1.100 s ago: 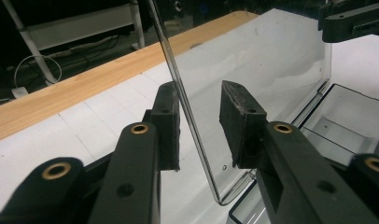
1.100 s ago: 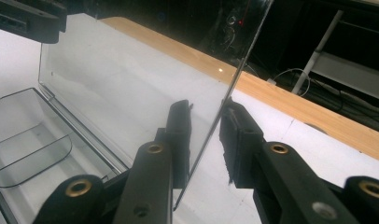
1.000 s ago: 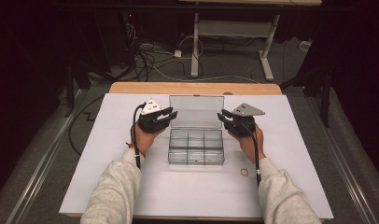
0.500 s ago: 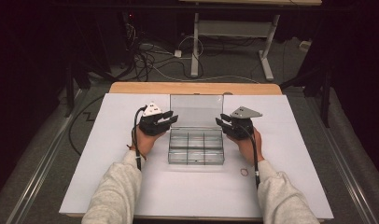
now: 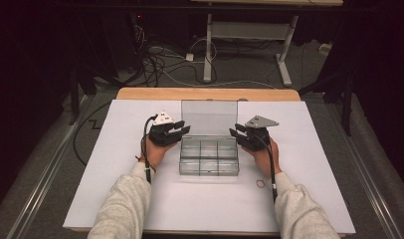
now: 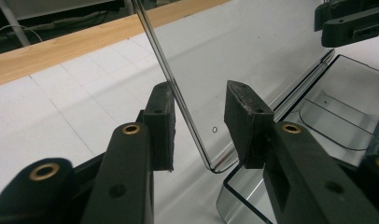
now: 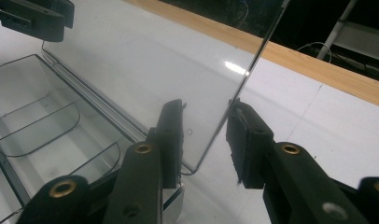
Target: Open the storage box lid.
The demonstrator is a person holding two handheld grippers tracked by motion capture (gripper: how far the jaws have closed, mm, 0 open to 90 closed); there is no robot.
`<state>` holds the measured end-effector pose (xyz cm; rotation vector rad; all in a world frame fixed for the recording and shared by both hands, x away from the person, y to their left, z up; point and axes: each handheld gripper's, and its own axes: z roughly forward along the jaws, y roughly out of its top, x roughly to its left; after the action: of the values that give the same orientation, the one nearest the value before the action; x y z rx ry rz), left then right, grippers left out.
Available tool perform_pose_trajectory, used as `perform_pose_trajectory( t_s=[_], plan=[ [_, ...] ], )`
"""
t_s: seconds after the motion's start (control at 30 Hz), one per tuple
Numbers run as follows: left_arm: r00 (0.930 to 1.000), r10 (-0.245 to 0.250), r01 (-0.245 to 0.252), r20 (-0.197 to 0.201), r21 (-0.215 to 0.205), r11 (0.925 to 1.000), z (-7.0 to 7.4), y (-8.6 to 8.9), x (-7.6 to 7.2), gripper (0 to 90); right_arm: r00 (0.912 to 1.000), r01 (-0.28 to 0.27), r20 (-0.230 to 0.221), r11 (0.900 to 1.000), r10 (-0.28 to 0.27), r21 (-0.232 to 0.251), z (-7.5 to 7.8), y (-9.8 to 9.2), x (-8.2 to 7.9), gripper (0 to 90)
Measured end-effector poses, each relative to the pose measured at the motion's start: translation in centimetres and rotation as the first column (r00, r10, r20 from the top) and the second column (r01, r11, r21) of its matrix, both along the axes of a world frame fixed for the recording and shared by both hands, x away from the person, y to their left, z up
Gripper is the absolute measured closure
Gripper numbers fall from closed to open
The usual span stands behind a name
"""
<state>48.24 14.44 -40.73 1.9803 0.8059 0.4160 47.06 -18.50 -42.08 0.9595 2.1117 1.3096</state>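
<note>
Left claw (image 5: 182, 130) and right claw (image 5: 236, 133) parted astride clear lid (image 5: 210, 117), white table (image 5: 115, 164), dark cabled floor (image 5: 165, 62).

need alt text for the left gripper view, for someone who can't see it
The left gripper has its two black jaws open around the side edge of the clear lid of a clear plastic compartment box, pads not touching it. The lid stands open over a white table, and the other gripper is at its far edge.
</note>
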Motion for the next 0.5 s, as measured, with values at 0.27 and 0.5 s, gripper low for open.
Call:
perform_pose_trajectory(
  t_s=[0.27, 0.5],
  plan=[
    [0.9999, -0.002, 0.002, -0.01, 0.004, 1.0, -0.29, 0.06, -0.09, 61.9, 1.0, -0.001, -0.005, 1.0, 0.001, -0.005, -0.11, -0.02, 0.0, 66.9],
    [0.9998, -0.003, 0.003, -0.019, 0.006, 1.0, -0.51, 0.13, -0.17, 61.2, 1.0, -0.002, -0.009, 1.0, 0.002, -0.014, -0.26, 0.0, -0.05, 65.6]
  ],
)
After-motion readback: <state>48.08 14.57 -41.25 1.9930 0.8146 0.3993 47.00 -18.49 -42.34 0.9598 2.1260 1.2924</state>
